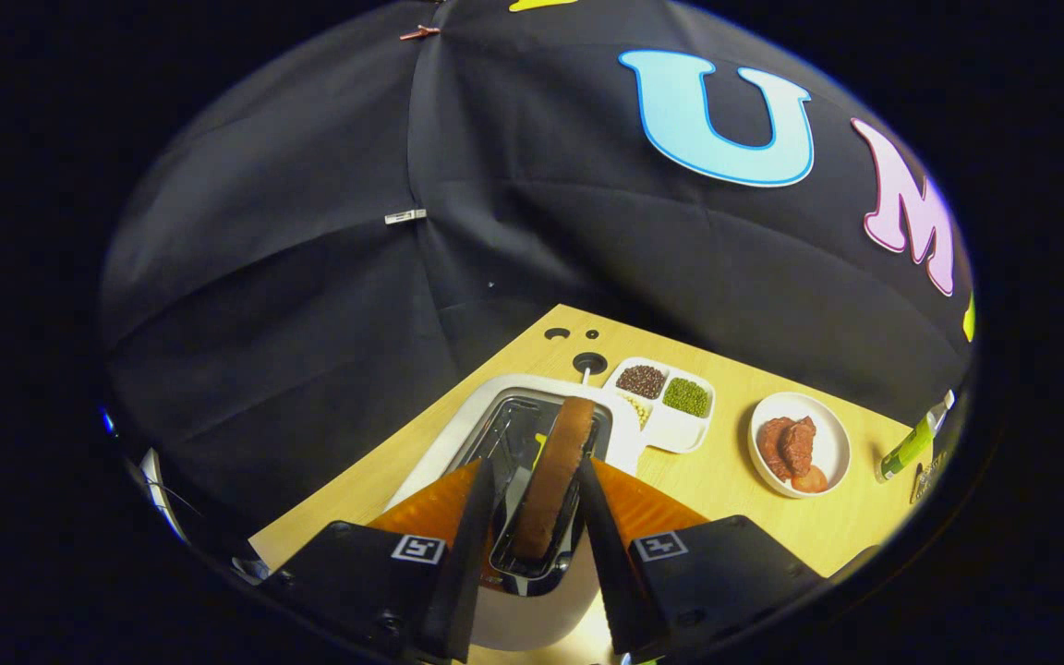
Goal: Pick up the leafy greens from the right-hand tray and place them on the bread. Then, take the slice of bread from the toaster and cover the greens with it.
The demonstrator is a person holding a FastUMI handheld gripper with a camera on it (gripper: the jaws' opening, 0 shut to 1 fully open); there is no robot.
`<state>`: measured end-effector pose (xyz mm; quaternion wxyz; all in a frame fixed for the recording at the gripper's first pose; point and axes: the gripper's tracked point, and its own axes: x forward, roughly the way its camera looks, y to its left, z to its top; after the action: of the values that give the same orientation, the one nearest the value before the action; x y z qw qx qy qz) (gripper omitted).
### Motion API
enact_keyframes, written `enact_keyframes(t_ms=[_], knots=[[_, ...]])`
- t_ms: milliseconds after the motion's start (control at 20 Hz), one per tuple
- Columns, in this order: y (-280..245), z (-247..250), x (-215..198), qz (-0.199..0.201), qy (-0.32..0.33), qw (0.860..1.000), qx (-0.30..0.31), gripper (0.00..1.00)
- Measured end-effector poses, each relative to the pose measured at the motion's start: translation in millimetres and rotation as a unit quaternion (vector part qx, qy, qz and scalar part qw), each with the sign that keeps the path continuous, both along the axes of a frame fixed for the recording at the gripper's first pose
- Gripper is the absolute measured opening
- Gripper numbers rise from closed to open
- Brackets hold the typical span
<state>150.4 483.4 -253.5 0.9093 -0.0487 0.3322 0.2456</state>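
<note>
Tongs (537, 499) open, straddling a bread slice (554, 476) upright in the white toaster (458, 443), not clearly pressing it. Beyond, near the table's (726, 471) far edge: divided tray of beans (671, 406), plate of meat (800, 443). No legible writing.

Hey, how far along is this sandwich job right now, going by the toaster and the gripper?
Done: cannot tell; the greens and base bread are not visible here. In hand: the gripper is over the toaster, fingers open on either side of the bread slice standing in the slot, apparently not yet pressing it. Left: close on the slice, lift it out and lay it over the greens.
</note>
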Motion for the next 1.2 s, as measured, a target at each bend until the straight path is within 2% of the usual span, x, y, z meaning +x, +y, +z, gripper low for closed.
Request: enact_keyframes(t_ms=[150,300,350,500,850,1200], knots=[[1.3,-3.3,-1.6,-0.003,0.014,1.000,0.001,0.38],[-8.1,0.5,5.1,-0.017,0.011,1.000,-0.011,0.24],[-8.6,0.9,2.9,-0.007,0.019,1.000,-0.002,0.16],[-17.3,17.2,-4.7,-0.002,0.033,0.999,0.022,0.14],[-34.0,85.9,6.6,0.003,-0.015,0.998,0.058,0.13],[-92.2,123.5,-3.9,-0.031,-0.024,0.996,0.086,0.13]])
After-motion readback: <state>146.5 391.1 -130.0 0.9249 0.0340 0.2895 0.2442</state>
